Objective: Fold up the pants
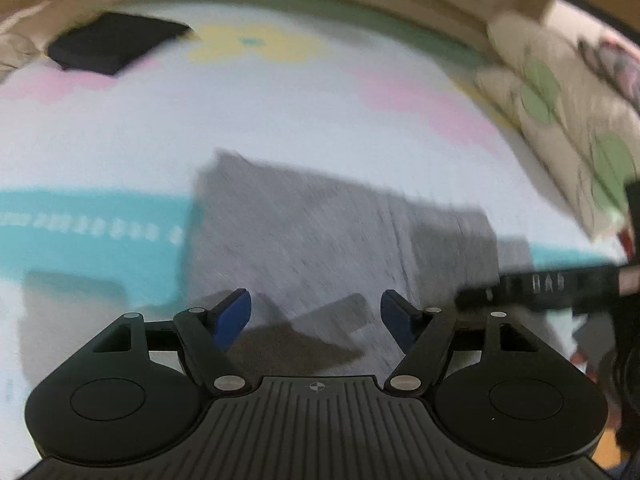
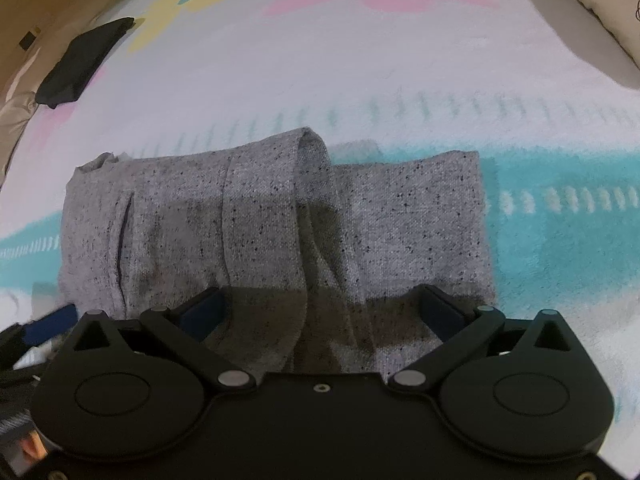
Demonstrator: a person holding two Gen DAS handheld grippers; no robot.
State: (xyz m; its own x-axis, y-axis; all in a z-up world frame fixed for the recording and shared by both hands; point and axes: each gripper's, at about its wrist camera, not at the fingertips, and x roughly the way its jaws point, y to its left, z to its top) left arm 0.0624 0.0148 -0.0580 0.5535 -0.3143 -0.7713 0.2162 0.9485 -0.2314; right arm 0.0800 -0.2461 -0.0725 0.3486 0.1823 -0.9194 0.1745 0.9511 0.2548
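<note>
Grey pants lie folded straight ahead of both open tongs, long axis running left to right.

In the right wrist view the pants [image 2: 276, 216] rest on the pastel blanket [image 2: 360, 80], their near edge just under the right tongs [image 2: 320, 312], whose jaws stand spread and empty over the middle ridge of cloth. The left tongs [image 1: 316, 316] are likewise released, holding nothing, over the bundle's near edge [image 1: 320, 240]; that view is blurred, so contact is hard to judge. The right tongs seem nearer the centre, so a further fold would likely turn one short end across toward the other.
</note>
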